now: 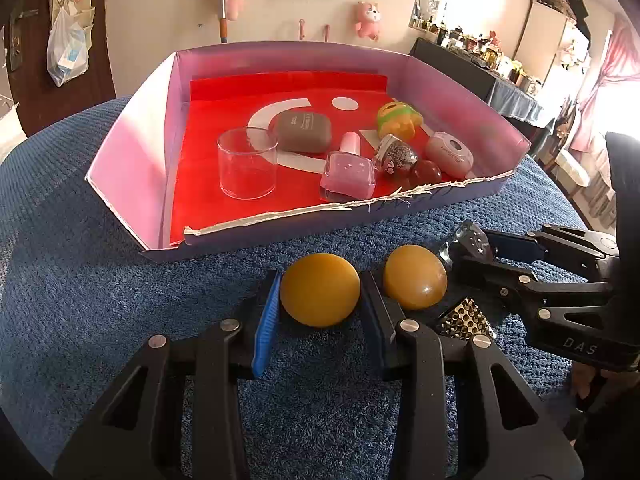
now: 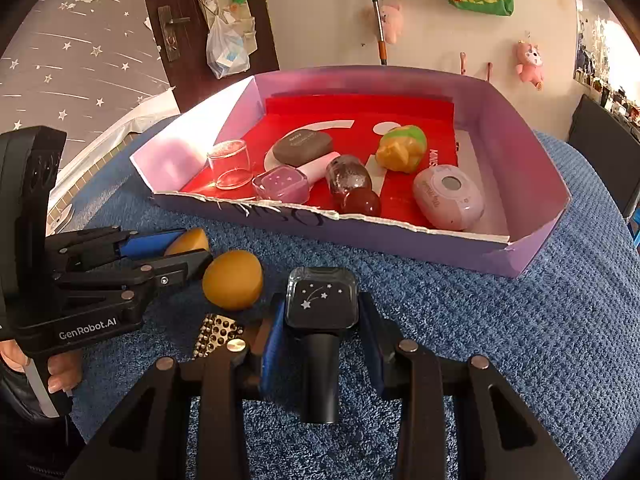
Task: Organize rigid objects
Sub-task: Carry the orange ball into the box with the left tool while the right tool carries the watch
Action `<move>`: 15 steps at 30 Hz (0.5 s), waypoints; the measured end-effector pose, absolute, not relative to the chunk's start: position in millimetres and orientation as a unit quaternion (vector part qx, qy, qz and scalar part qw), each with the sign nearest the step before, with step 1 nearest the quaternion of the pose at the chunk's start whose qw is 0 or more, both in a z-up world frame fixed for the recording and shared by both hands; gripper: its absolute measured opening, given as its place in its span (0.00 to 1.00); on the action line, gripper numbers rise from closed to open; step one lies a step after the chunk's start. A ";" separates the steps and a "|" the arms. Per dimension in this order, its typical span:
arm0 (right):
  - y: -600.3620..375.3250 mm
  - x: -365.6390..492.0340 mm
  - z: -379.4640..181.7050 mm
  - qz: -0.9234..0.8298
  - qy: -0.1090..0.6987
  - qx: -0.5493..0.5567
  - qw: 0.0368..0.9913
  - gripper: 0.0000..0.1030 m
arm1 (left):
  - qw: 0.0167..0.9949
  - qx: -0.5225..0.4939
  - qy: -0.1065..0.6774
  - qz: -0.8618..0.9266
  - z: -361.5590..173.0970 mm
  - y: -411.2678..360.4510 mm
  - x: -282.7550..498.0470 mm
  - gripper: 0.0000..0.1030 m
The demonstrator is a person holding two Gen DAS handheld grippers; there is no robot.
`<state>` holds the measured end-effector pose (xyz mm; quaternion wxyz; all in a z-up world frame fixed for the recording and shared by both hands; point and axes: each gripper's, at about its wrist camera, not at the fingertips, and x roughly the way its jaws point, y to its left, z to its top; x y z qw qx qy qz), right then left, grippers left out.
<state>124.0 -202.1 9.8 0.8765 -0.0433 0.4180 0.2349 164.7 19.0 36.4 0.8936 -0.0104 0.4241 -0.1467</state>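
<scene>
My left gripper (image 1: 321,280) is shut on a yellow ball (image 1: 320,296) resting on the blue towel (image 1: 100,280). A second yellow ball (image 1: 415,278) lies just to its right, free. My right gripper (image 2: 322,302) is shut on a black square bottle with silver stars (image 2: 322,306), its black cap toward the camera. In the right wrist view the left gripper (image 2: 192,248) shows at the left with its yellow ball (image 2: 188,242), and the free ball (image 2: 233,280) lies beside it. The purple box with a red floor (image 1: 132,152) stands just beyond both grippers.
Inside the box lie a clear glass (image 1: 247,168), a grey case (image 1: 304,132), a pink bottle (image 1: 348,176), a glittery bottle (image 1: 394,156), a green-yellow toy (image 1: 398,120), a pink oval case (image 1: 450,152) and a red ball (image 1: 426,172). A studded metallic piece (image 2: 218,334) lies between the grippers.
</scene>
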 end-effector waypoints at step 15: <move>-199.8 123.5 12.2 0.240 0.427 -0.042 0.871 0.37 | 0.883 -0.033 0.434 -0.176 57.5 22.4 161.7 0.35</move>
